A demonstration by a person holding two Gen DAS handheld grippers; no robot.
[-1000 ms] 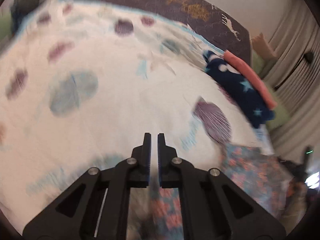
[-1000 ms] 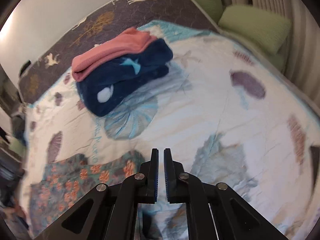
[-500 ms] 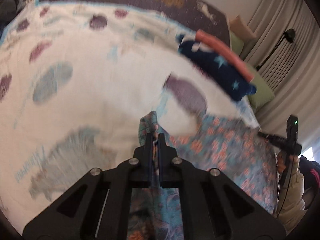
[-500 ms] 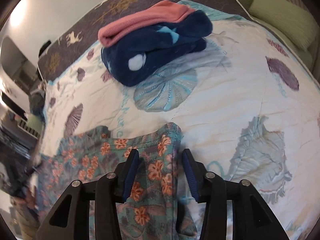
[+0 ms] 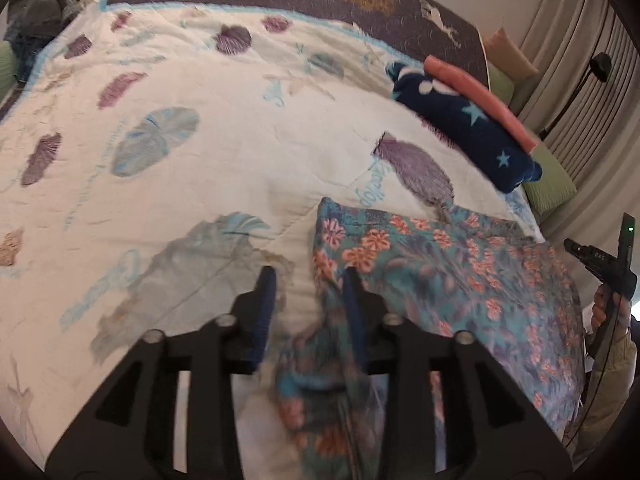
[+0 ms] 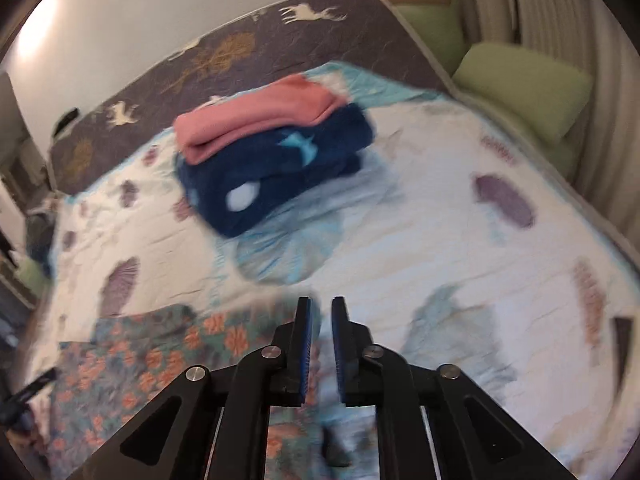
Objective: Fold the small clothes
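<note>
The floral cloth [image 5: 440, 280] lies spread on the bed [image 5: 200, 200], at its near edge, and a folded pile of a navy blanket [image 6: 280, 176] with a pink cloth [image 6: 256, 120] on top sits well apart, further up the bed. The left gripper [image 5: 308, 284] has its fingers wide open with nothing held, the right finger over the cloth's left edge. The right gripper [image 6: 319, 312] shows a narrow gap between its fingers, above the cloth's corner; the view is blurred, but it seems to hold nothing.
</note>
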